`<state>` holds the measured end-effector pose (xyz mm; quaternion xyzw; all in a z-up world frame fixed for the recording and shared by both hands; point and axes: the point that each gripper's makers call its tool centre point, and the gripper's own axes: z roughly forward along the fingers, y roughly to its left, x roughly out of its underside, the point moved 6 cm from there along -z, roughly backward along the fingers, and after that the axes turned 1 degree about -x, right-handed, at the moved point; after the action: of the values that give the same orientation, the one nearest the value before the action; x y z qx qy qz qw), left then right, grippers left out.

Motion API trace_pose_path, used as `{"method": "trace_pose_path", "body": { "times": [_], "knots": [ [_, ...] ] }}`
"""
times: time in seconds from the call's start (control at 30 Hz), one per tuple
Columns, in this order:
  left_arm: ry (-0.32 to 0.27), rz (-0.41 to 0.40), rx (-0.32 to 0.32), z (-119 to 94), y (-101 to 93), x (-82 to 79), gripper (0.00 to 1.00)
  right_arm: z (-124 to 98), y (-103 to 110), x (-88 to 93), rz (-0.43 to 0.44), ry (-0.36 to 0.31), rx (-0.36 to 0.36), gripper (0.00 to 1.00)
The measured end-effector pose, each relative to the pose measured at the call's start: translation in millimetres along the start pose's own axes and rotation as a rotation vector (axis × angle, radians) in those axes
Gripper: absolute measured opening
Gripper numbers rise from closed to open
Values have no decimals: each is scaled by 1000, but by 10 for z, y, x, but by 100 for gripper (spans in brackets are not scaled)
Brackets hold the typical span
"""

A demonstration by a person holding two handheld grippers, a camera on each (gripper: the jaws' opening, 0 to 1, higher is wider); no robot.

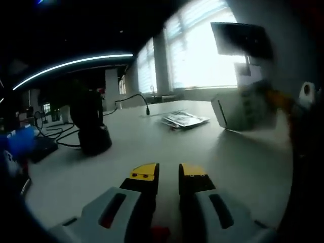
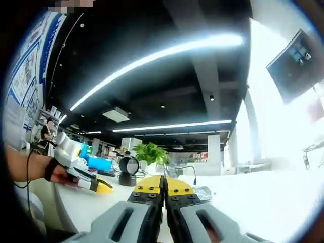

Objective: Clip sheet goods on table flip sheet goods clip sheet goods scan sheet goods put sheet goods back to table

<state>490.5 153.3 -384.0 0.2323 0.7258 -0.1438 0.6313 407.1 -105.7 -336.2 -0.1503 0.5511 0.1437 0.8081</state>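
Observation:
The sheet goods [image 1: 183, 119], a flat shiny packet, lie on the white table [image 1: 167, 147] towards its far side. My left gripper [image 1: 168, 174] hangs low over the near part of the table, well short of the packet. Its yellow-tipped jaws stand a narrow gap apart with nothing between them. In the right gripper view my right gripper [image 2: 163, 188] is shut on nothing, its tips pressed together. The packet [image 2: 203, 193] peeks out just right of those tips. A hand holds the left gripper [image 2: 93, 185] over the table's left side.
A black scanner on a stand [image 1: 92, 132] rises at the left with cables behind it; it is also the scanner [image 2: 127, 171] in the right gripper view. A white box [image 1: 243, 109] stands right of the packet. A green plant [image 2: 149, 152] sits beyond.

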Motion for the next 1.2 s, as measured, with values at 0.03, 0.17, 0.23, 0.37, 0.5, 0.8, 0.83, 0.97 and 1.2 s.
{"method": "trace_pose_path", "body": {
  "times": [0.03,0.17,0.23,0.37,0.5,0.8,0.83,0.97,1.2],
  "knots": [
    [-1,-7,-6,-2,20,0,8,-3,-11,-7,8,-4,7,0],
    [-4,-28,-19,-5,46,0,8,-5,-48,-45,14,-18,26,0],
    [-3,-33,-21,-3,49,2,8,-2,-61,-66,14,-26,30,0],
    [2,-26,-25,0,41,6,8,10,-81,-115,20,-43,40,0],
    [9,-2,-23,4,25,16,8,30,-90,-146,26,-54,48,0],
    [16,18,-24,7,21,28,8,94,-138,-271,16,-88,63,0],
    [17,20,-25,8,23,28,8,101,-138,-285,13,-92,62,0],
    [14,20,-27,3,24,25,8,120,-137,-322,-1,-108,65,0],
    [13,24,-26,5,23,25,8,110,-153,-340,1,-131,80,0]
  ]
}}
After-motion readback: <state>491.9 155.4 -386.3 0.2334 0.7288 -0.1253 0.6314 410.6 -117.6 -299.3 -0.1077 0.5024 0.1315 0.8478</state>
